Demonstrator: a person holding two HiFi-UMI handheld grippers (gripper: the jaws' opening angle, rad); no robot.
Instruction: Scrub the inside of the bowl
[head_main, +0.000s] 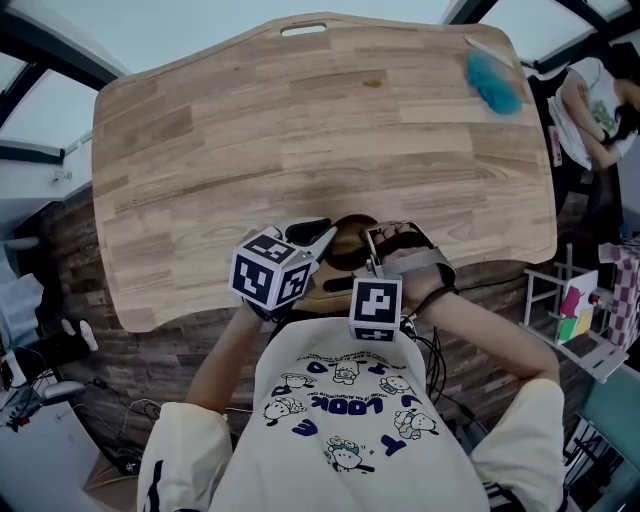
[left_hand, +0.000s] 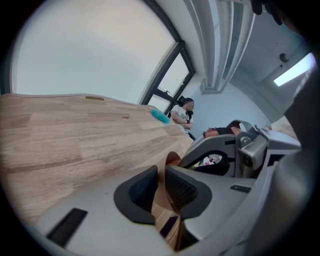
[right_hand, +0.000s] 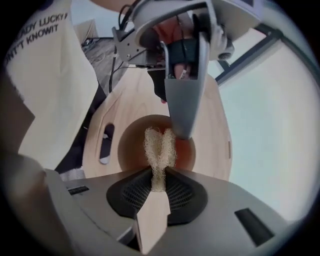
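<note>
A brown wooden bowl (head_main: 350, 238) sits at the table's near edge, just in front of the person's chest. My left gripper (head_main: 322, 240) is shut on the bowl's rim (left_hand: 173, 160); the thin wooden edge stands between its pads (left_hand: 161, 181). My right gripper (head_main: 373, 246) is shut on a beige fibrous scrub pad (right_hand: 159, 147), folded upward between its jaws (right_hand: 159, 181). The pad hangs over the bowl's inside (right_hand: 131, 145). In the right gripper view the left gripper's grey finger (right_hand: 184, 102) reaches down to the bowl's far rim. Most of the bowl is hidden by the grippers in the head view.
The light wooden table (head_main: 300, 130) has a handle slot at its far edge (head_main: 304, 28). A teal fluffy brush (head_main: 493, 82) lies at the far right corner. Another person (head_main: 592, 108) sits beyond the table's right side. Shelving and clutter stand on the floor at right.
</note>
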